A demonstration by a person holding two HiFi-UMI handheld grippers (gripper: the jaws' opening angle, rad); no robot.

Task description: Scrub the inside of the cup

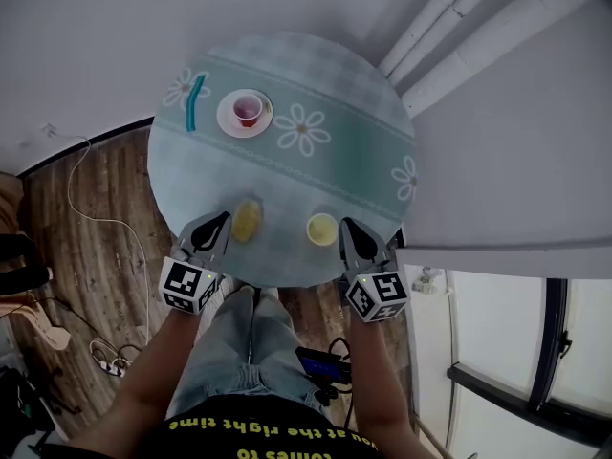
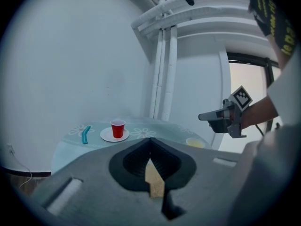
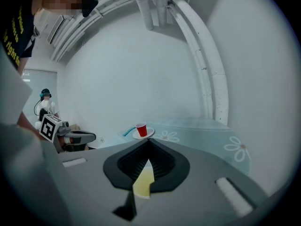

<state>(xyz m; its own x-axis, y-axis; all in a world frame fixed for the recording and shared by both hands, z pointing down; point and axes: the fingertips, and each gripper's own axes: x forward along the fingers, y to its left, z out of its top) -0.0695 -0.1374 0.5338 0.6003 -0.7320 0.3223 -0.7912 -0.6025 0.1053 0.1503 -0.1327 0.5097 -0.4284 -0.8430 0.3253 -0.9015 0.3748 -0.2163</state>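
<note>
Jaws pressed together and empty on left gripper and right gripper alike. Held side by side at near edge of round table, left at 7 o'clock, right at 5 o'clock, tips aimed toward 12. Just ahead of left tips, blurry yellow lump; just beside right tips, at their 10 o'clock, yellow disc. Well beyond both, at table's 11 o'clock, red cup, upright on white plate, untouched. At plate's 9 o'clock, teal stick, flat on flowered cloth, near plate but apart from it. Past table at 1 o'clock, white pipes along wall. Under table at 8 o'clock, wood floor.
</note>
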